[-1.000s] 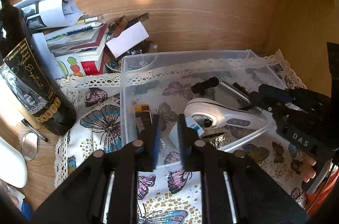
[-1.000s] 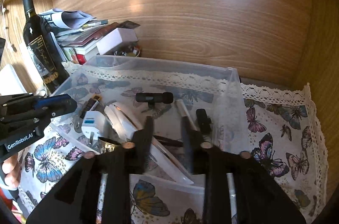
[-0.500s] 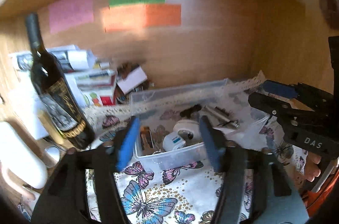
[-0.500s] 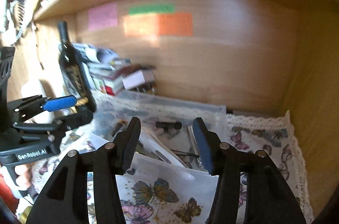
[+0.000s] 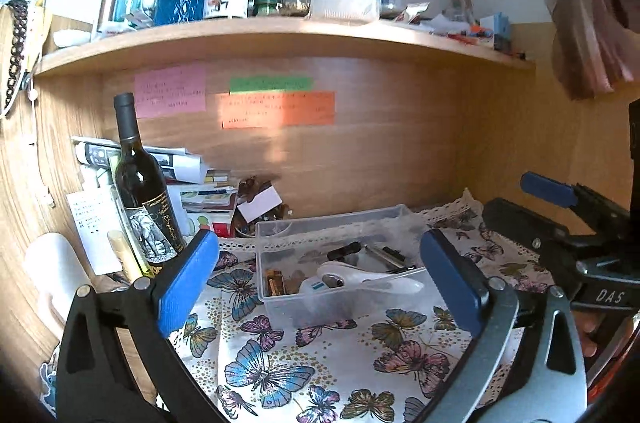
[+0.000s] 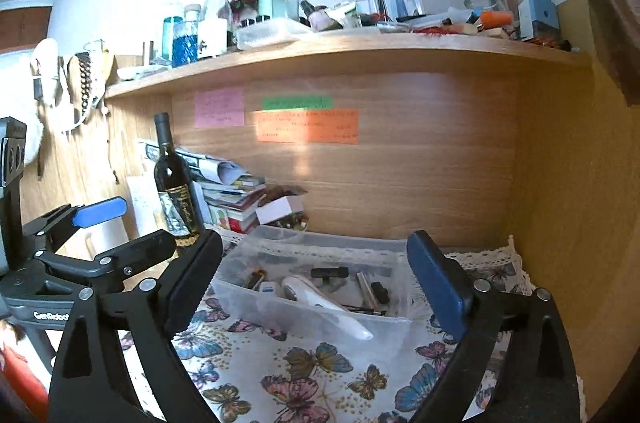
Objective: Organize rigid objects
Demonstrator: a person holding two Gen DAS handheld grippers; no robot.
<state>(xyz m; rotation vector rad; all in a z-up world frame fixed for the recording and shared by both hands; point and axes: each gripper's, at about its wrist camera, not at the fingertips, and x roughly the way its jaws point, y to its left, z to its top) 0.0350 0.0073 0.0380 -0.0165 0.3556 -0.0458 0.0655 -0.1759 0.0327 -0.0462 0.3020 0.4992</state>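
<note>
— Where was the clear plastic bin (image 5: 340, 299) when both grippers stood back from it?

— Ahead of them and lower, on the butterfly cloth (image 5: 280, 363). The left gripper (image 5: 320, 279) and the right gripper (image 6: 316, 283) each had their jaws spread wide, having just been opening, with nothing between the pads; the bin only showed through the gap, well apart from the fingertips.

— And the things inside?

— A white thermometer-shaped device (image 6: 320, 303) lay with its long axis slanting across the bin, one end poking over the near wall. Around it were a small black stick (image 6: 330, 272), a lighter (image 5: 276, 281) and a white plug (image 5: 316, 287) (rather jumbled, and hard to tell further).

— Which hand was nearer?

— I couldn't tell; they looked level, left gripper towards the bin's left end, right towards its right.

— Anything in the way?

— The wine bottle (image 5: 142, 191) stood just left of the bin, with a stack of books and papers (image 6: 228, 195) behind. My guess: a reach from the left would need care there.
</note>
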